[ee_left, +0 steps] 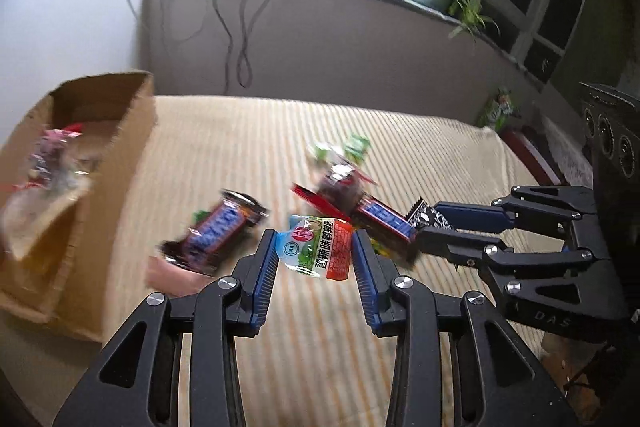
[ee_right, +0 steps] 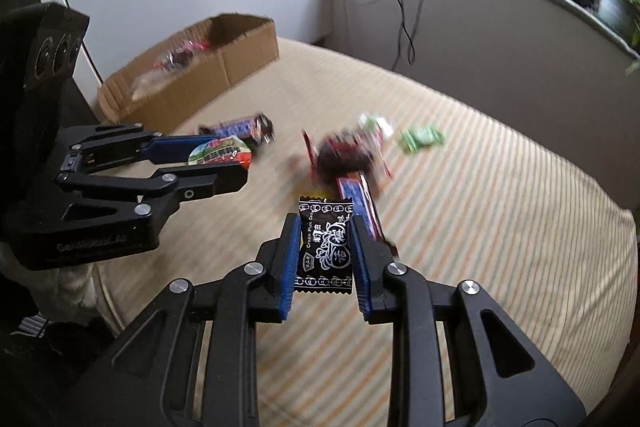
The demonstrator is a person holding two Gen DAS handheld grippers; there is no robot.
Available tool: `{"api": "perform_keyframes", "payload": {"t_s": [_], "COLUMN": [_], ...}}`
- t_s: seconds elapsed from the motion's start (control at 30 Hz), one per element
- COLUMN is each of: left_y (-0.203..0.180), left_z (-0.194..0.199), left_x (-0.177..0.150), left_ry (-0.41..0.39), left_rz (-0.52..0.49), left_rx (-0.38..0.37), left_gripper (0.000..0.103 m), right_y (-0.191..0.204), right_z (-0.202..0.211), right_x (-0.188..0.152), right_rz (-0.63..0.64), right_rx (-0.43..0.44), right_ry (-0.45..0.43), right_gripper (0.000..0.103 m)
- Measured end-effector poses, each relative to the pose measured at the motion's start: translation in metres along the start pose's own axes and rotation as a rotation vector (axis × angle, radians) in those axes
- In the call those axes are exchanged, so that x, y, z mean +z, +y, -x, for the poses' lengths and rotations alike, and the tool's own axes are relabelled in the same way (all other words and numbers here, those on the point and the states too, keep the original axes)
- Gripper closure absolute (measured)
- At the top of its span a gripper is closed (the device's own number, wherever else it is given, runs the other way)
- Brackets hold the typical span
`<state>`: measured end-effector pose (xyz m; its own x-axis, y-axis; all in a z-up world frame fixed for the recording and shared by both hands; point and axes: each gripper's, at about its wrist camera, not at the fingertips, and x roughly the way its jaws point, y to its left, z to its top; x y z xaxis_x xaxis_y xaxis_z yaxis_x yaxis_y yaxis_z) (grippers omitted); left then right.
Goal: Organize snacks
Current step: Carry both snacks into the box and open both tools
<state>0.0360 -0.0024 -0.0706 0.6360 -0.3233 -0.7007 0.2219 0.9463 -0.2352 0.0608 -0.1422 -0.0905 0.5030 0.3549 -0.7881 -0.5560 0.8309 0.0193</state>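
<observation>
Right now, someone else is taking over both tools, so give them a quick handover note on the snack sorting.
Left tool: shut on a light blue snack packet.
Right tool: shut on a black plum candy.
Cardboard box, far left on the striped cloth, already holds a few snacks.
Left on the cloth: two dark bars, a red-wrapped snack, green candies.
Next: probably drop both held packets in the box.
</observation>
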Motion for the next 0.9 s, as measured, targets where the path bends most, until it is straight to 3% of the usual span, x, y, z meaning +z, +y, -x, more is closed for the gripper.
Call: {"api": "perform_keyframes", "payload": {"t_s": [0.43, 0.9], "left_y": [0.076, 0.128], "left_z": [0.041, 0.054], "left_x": [0.01, 0.01], "left_ry": [-0.086, -0.096], "left_rz": [0.096, 0.16], "left_rx": [0.146, 0.233], "left_gripper": [0.067, 0.067], "right_y": [0.053, 0.115], "right_z": [-0.03, -0.087], "right_x": [0.086, 0.162], "right_rz": [0.123, 0.234], "right_rx": [0.061, 0.117], "right_ry": [-0.065, -0.075], "right_gripper": [0.077, 0.077]}}
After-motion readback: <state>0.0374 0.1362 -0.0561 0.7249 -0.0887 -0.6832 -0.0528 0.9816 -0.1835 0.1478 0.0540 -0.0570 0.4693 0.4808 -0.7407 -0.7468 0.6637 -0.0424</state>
